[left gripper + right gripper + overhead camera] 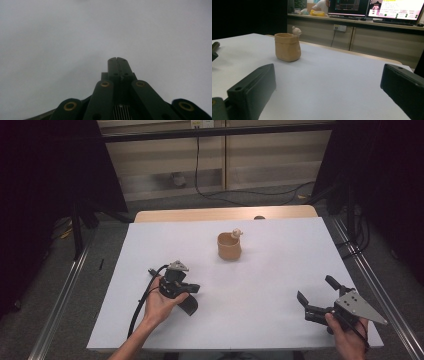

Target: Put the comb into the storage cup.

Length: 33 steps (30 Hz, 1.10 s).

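A tan, bag-shaped cup [229,246] with a small pale figure on its rim stands upright near the middle of the white table top [280,270]; the right gripper view has the cup [287,47] ahead at the left. My left gripper [189,303] is shut, jaws pressed together with nothing between them, pointing down at the white surface left of centre; in its own view the left gripper [117,59] faces bare white. My right gripper [316,289] sits low at the front right corner, open and empty, aimed toward the cup from well off.
A wooden strip [225,213] borders the table's far edge. Metal rails [375,285] run along both sides on the floor. A cable [200,170] hangs at the back wall. Monitors [397,8] and a counter stand beyond the table.
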Each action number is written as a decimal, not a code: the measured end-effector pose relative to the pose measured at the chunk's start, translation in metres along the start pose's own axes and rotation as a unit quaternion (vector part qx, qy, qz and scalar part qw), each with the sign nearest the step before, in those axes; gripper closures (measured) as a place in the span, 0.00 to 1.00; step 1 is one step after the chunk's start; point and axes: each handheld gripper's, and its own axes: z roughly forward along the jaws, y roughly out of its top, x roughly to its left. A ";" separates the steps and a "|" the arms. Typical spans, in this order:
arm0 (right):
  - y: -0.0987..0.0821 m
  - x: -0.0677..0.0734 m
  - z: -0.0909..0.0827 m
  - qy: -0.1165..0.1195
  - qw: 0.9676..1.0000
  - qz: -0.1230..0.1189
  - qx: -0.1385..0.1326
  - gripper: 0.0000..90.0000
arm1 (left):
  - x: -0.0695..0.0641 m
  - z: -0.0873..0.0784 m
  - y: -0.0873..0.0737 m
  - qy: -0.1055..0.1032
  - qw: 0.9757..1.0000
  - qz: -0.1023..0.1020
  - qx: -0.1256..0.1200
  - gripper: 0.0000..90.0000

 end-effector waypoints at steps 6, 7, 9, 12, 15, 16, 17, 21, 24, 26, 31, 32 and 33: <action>0.000 0.000 -0.002 -0.001 1.000 0.001 -0.003 0.00 | -0.001 0.006 -0.001 -0.001 1.000 -0.008 0.006 1.00; 0.000 0.000 -0.002 -0.001 1.000 0.001 -0.002 0.00 | -0.001 0.007 -0.001 -0.001 1.000 -0.007 0.009 1.00; 0.000 0.000 -0.001 -0.002 1.000 0.001 -0.001 0.00 | -0.002 0.010 -0.002 -0.001 1.000 -0.008 0.012 1.00; 0.000 0.000 -0.001 -0.002 1.000 0.002 -0.001 0.00 | 0.000 0.009 -0.002 0.000 1.000 -0.007 0.013 1.00; 0.000 0.000 -0.001 -0.001 1.000 0.003 0.000 0.00 | 0.002 0.010 -0.006 0.004 1.000 -0.012 0.019 1.00; 0.000 0.000 0.000 0.000 1.000 0.002 0.000 0.00 | 0.003 0.011 -0.007 0.003 1.000 -0.011 0.020 1.00; 0.000 0.000 -0.001 0.001 1.000 0.001 0.000 0.00 | 0.003 0.011 -0.007 0.004 1.000 -0.010 0.021 1.00; 0.000 0.001 -0.001 0.008 1.000 0.004 0.003 0.00 | 0.004 0.011 -0.008 0.004 1.000 -0.004 0.024 1.00; -0.001 0.000 -0.001 0.006 1.000 0.003 0.004 0.00 | 0.002 0.012 -0.008 0.008 1.000 0.002 0.025 1.00; -0.001 0.000 -0.001 0.005 1.000 0.003 0.004 0.00 | 0.002 0.012 -0.009 0.008 1.000 0.001 0.025 1.00; 0.000 0.001 -0.001 0.005 1.000 0.002 0.001 0.00 | 0.001 0.012 -0.008 0.013 1.000 0.001 0.026 1.00; 0.000 0.001 -0.001 0.007 1.000 0.002 0.000 0.00 | 0.000 0.012 -0.008 0.014 1.000 0.004 0.026 1.00; 0.000 0.001 -0.001 0.007 1.000 0.003 0.001 0.00 | 0.000 0.012 -0.008 0.015 1.000 0.005 0.027 1.00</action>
